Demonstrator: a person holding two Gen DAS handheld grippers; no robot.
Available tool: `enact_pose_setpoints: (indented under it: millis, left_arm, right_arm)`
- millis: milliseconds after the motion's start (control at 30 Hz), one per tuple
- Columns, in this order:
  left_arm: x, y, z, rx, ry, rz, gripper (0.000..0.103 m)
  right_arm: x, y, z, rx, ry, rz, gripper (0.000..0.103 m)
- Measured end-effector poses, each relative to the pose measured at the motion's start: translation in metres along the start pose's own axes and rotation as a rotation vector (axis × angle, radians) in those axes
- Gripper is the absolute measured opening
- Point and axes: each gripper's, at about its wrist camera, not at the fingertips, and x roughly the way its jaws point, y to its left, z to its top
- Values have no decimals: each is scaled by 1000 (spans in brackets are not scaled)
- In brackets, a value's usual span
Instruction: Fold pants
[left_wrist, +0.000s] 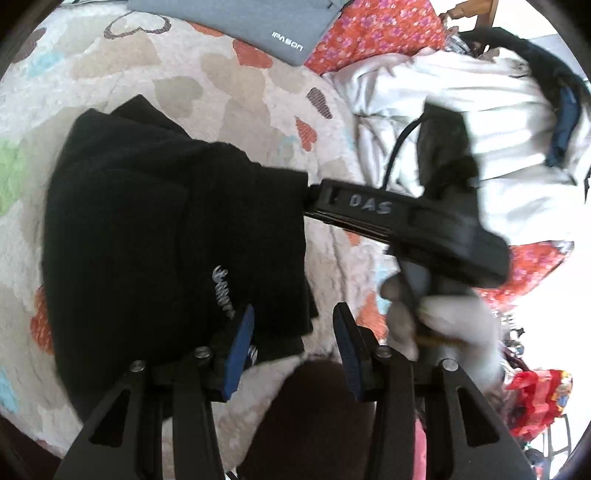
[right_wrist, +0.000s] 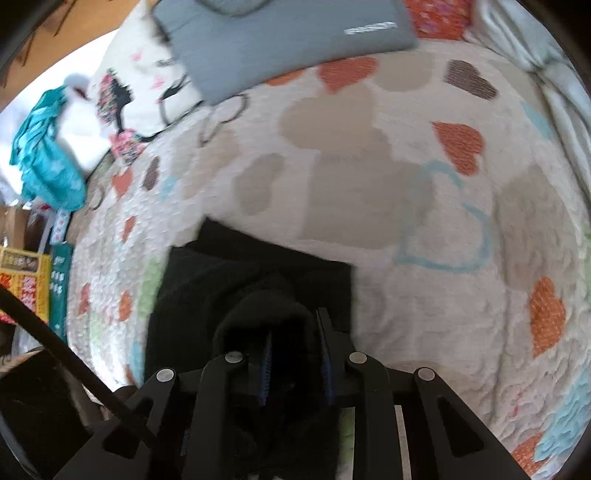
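Pants (left_wrist: 147, 229), black, soft and limp on the bed (right_wrist: 369, 166), look best taken at a folded edge: right gripper (right_wrist: 295, 354) pinches a bunch, left gripper (left_wrist: 293, 332) gapes empty.

Heart-patterned bedspread (right_wrist: 369, 177) carries black pants (left_wrist: 147, 221) and grey pad (right_wrist: 280, 40).

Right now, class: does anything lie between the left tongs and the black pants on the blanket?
Nothing visible does. The left tongs stand open at the edge of the black pants, one pad over the cloth. The right tongs reach in from the other side.
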Motion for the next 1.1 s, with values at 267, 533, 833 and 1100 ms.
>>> enact_pose_setpoints:
  millis: [267, 533, 833, 1100]
  left_arm:
    - [-42, 17, -3, -15, -101, 27, 54]
    - [-25, 53, 4, -99, -119, 79, 55]
    - [-47, 54, 12, -58, -126, 19, 55]
    - [-55, 80, 70, -144, -208, 106, 57]
  right_arm:
    - [-27, -32, -7, 105, -109, -66, 39]
    - [-54, -2, -32, 155, -146, 388, 42]
    - [-5, -36, -66, 255, -58, 183, 0]
    - [-50, -11, -28, 185, -203, 272, 40]
